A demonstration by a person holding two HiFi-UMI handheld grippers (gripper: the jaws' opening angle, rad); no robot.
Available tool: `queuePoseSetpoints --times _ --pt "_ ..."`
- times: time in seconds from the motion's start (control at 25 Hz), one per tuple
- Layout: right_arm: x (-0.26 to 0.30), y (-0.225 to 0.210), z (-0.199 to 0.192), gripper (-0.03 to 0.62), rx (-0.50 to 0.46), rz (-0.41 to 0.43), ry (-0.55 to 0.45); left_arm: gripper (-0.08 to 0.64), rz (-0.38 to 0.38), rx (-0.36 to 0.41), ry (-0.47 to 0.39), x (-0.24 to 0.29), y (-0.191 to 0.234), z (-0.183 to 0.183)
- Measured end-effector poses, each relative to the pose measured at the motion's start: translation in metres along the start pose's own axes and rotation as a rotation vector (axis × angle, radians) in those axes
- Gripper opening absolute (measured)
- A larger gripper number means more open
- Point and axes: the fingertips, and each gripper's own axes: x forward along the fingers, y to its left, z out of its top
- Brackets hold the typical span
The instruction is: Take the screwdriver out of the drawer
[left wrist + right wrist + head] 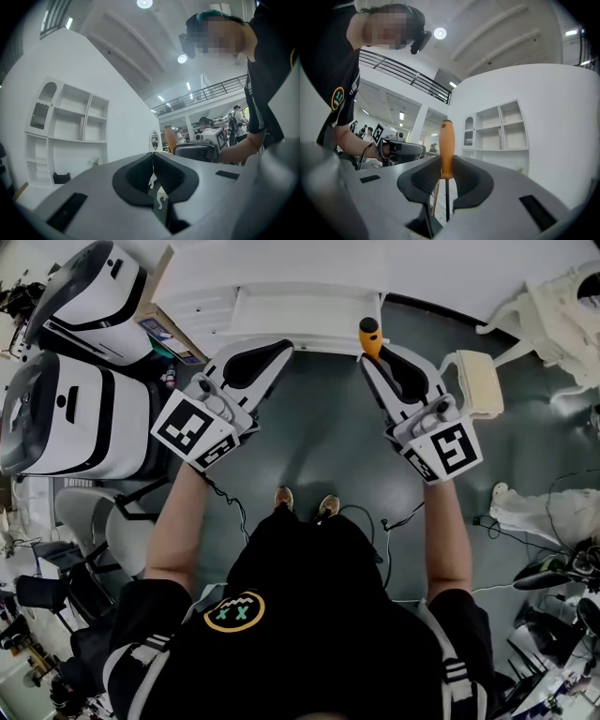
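The screwdriver (446,150) has an orange handle and a thin dark shaft. It stands upright between the pads of my right gripper (446,165), which is shut on the handle's lower end. In the head view the orange handle (370,336) sticks out past the right gripper (373,358), close to the white drawer unit (305,310). My left gripper (278,348) is level with it on the left. Its jaws meet with nothing between them, as the left gripper view (152,155) shows. That view also catches the orange handle (169,139).
A white shelf unit (70,131) stands against the wall and also shows in the right gripper view (497,126). Two white-and-black machines (80,413) sit at the left. A cream chair (478,381) and loose cables (553,521) lie on the grey floor at the right.
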Motion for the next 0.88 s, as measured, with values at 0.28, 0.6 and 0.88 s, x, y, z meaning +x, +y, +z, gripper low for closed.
queuePoseSetpoints --times 0.28,0.6,0.88 --pt "0.014 0.007 0.001 0.103 -0.010 -0.006 -0.005 0.020 -0.006 0.001 -0.005 -0.010 0.008 0.000" --pt "0.022 0.014 0.002 0.100 -0.032 0.004 -0.006 0.020 -0.007 0.002 -0.003 -0.017 0.013 -0.001" --pt "0.024 0.017 0.001 0.098 -0.050 0.005 0.008 0.020 -0.009 0.001 -0.003 -0.019 0.012 -0.001"
